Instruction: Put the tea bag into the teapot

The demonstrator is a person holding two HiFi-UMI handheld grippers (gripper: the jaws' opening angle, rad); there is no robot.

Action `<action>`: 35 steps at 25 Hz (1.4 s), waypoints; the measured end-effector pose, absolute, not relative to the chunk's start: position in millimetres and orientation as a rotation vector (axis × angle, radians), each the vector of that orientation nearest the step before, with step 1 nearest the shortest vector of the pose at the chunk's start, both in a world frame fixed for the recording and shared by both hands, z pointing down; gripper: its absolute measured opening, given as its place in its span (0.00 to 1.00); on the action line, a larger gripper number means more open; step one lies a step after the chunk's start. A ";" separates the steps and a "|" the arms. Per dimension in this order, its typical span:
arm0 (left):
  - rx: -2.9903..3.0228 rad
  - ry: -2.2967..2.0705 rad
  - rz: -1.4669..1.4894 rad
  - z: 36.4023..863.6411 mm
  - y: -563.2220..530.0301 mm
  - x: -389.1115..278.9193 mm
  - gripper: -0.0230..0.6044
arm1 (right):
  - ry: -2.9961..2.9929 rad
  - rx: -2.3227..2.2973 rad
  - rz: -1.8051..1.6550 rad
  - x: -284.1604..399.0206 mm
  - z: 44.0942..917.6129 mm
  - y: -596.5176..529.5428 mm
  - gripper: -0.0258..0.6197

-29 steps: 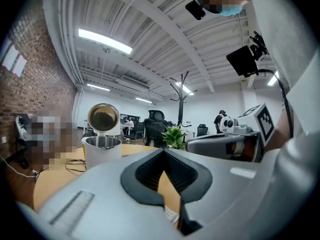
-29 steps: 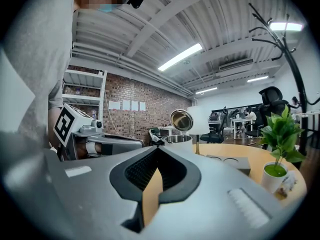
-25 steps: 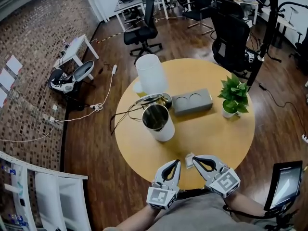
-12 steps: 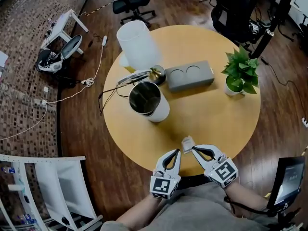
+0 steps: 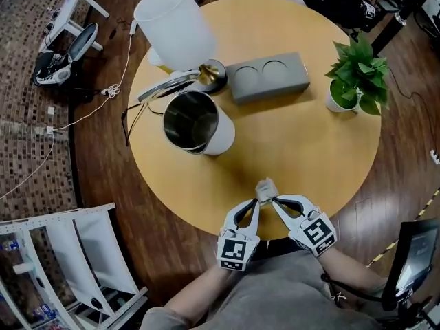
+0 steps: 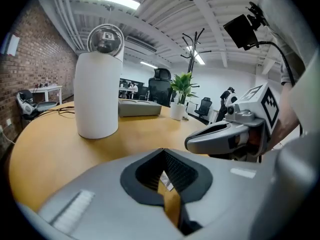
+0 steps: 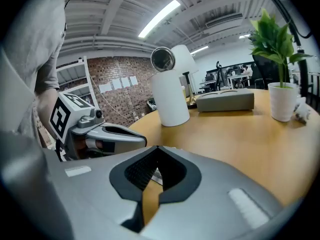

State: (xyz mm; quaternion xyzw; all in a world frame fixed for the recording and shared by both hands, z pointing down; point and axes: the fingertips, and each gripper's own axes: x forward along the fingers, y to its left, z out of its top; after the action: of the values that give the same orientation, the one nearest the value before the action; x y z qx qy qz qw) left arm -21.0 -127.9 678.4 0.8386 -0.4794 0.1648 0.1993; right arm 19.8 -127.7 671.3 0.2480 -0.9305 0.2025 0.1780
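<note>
The tea bag (image 5: 265, 188), a small white packet, sits just above the near edge of the round wooden table (image 5: 295, 150). My left gripper (image 5: 256, 200) and right gripper (image 5: 273, 199) meet at it tip to tip, each shut on one side. A sliver of the white tea bag (image 6: 166, 179) shows between the closed jaws in the left gripper view, and the tea bag (image 7: 156, 176) shows likewise in the right gripper view. The teapot (image 5: 194, 124), a white cylinder with a steel inside, stands open at the table's left, far from both grippers.
Behind the teapot lie its shiny lid (image 5: 170, 86) and a brass disc (image 5: 214, 73). A tall white cylinder (image 5: 173, 20) stands at the back left, a grey block (image 5: 268, 78) with two round recesses at the back, and a potted plant (image 5: 359, 74) at the right.
The two grippers have drawn together until their tips meet at the tea bag, which before lay by the right gripper's tip. The head view has tilted down, so the table sits higher in frame.
</note>
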 end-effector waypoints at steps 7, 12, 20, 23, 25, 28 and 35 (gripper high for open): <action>2.301 -1.308 0.521 706.6 -122.0 -18.3 0.04 | -2.516 0.721 0.602 27.7 703.8 -128.4 0.06; 2.272 -1.281 0.539 717.7 -121.6 -19.2 0.04 | -2.441 0.699 0.609 31.3 719.0 -129.4 0.17; 2.268 -1.246 0.537 723.1 -124.4 -18.8 0.11 | -2.343 0.629 0.601 27.9 738.9 -128.2 0.23; 2.281 -1.222 0.558 723.9 -125.4 -15.6 0.13 | -2.313 0.608 0.583 25.3 743.1 -128.6 0.21; 2.277 -1.218 0.557 723.4 -126.4 -15.5 0.14 | -2.300 0.597 0.576 24.1 744.0 -128.8 0.17; 2.267 -1.215 0.548 723.1 -127.8 -16.7 0.14 | -2.293 0.589 0.562 22.0 743.5 -129.5 0.13; 2.255 -1.238 0.527 719.6 -133.5 -22.3 0.14 | -2.317 0.590 0.519 19.0 733.0 -135.9 0.08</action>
State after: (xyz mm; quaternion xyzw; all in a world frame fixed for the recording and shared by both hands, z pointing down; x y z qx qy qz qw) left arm -22.3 -133.5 719.6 0.8303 -0.4559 0.1941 0.2550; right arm 19.0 -135.9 733.0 0.2268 -0.8905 0.1994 0.3403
